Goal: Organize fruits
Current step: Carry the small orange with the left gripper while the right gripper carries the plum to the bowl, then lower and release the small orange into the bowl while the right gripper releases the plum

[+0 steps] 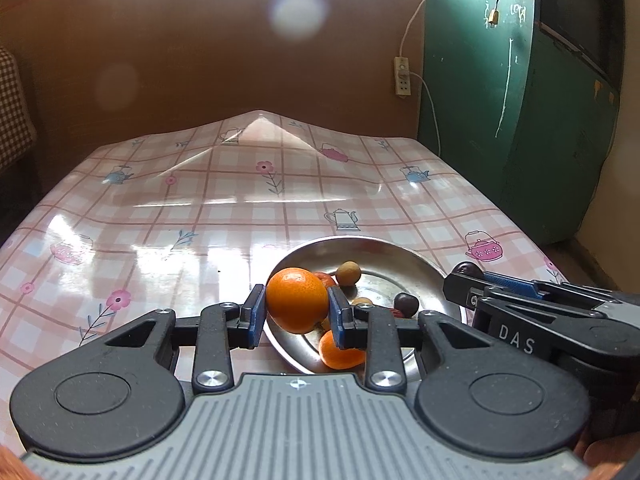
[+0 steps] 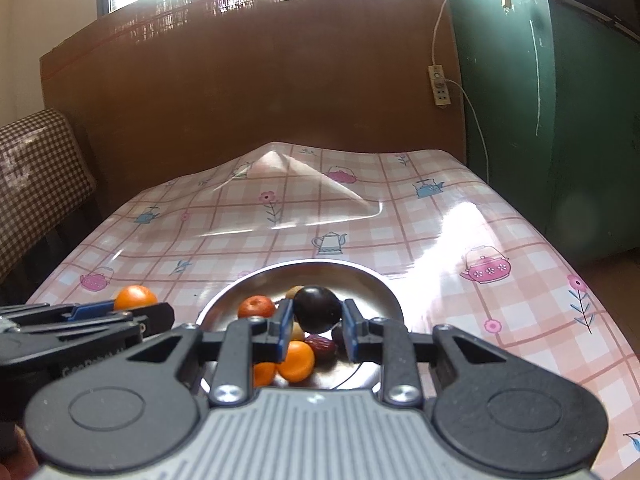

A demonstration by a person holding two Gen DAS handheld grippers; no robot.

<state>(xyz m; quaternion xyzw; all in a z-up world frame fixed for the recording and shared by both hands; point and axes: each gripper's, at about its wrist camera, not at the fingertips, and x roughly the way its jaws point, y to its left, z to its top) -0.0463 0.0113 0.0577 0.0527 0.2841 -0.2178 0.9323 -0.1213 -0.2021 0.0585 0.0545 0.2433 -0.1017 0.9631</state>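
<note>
My left gripper (image 1: 297, 307) is shut on an orange mandarin (image 1: 297, 299) and holds it over the near left rim of a steel bowl (image 1: 384, 254). My right gripper (image 2: 317, 316) is shut on a dark plum (image 2: 317, 309) above the same bowl (image 2: 360, 276). In the bowl lie a small mandarin (image 2: 296, 361), a red date (image 2: 322, 345), a reddish fruit (image 2: 256, 306) and a tan longan (image 1: 348, 273). In the left wrist view the right gripper (image 1: 464, 274) shows at the right with the plum; in the right wrist view the left gripper (image 2: 160, 312) shows at the left with the mandarin (image 2: 135, 297).
The bowl stands on a table with a glossy pink checked cloth (image 1: 180, 216) printed with teapots and flowers. A brown board (image 1: 220, 72) backs the table, a green cabinet (image 1: 520, 120) stands at the right, and a checked chair (image 2: 36, 176) at the left.
</note>
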